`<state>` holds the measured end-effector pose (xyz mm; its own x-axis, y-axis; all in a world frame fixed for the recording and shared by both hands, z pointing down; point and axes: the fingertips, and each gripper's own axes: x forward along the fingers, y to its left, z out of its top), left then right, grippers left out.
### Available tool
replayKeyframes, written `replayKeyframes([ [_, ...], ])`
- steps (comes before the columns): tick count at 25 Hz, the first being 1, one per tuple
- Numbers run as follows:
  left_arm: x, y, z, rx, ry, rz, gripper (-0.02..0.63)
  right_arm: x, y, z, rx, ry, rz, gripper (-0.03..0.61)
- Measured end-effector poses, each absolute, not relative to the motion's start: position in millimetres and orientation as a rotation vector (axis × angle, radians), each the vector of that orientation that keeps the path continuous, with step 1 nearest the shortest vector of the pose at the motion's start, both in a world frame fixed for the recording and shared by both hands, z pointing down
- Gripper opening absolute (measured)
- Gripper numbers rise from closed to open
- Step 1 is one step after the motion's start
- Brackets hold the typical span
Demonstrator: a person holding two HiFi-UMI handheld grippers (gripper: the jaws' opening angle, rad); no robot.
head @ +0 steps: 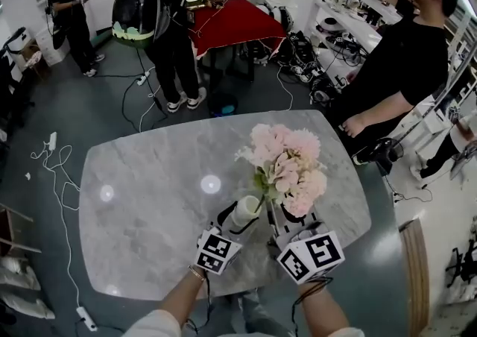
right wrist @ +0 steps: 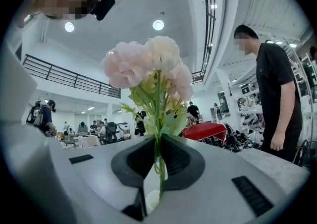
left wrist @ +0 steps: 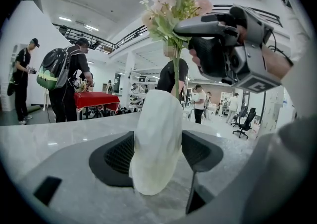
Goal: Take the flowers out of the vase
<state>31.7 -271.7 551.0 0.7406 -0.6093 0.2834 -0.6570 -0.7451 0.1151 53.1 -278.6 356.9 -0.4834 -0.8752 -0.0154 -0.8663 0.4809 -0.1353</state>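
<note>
Marble table (head: 149,209), vase (head: 244,213), flowers (head: 287,164), red table (head: 237,21) behind

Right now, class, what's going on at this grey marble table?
A person holds a gripper in each hand. The left gripper clamps the tall white vase on the grey marble table. The right gripper is shut on the green stems of the pink flower bunch, above the vase mouth; the stems are not yet out.

Left tongs (left wrist: 157,152) clamped wide; right tongs (right wrist: 157,161) pinched
</note>
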Motion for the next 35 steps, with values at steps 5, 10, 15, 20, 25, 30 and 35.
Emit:
replayKeyframes([
  [5,31,-271,539,2.743,-1.021,0.285,0.302,54,-277,354,-1.547,2.625,-0.166,0.020],
  [10,28,-270,530,2.761,-1.015,0.281,0.302,51,-278,348,-1.545,2.615,-0.156,0.020],
  [15,29,-265,524,2.773,-1.017,0.278,0.302,56,-276,340,-1.536,2.592,-0.134,0.020],
  [20,23,-261,514,2.785,-1.027,0.270,0.302,55,-276,328,-1.533,2.564,-0.110,0.020],
  [25,20,-257,506,2.802,-1.037,0.273,0.302,59,-275,319,-1.525,2.539,-0.091,0.020],
  [30,11,-253,477,2.793,-1.061,0.215,0.302,59,-273,302,-1.504,2.526,-0.063,0.020],
  [35,2,-250,451,2.795,-1.061,0.171,0.292,67,-269,291,-1.501,2.528,-0.013,0.020],
])
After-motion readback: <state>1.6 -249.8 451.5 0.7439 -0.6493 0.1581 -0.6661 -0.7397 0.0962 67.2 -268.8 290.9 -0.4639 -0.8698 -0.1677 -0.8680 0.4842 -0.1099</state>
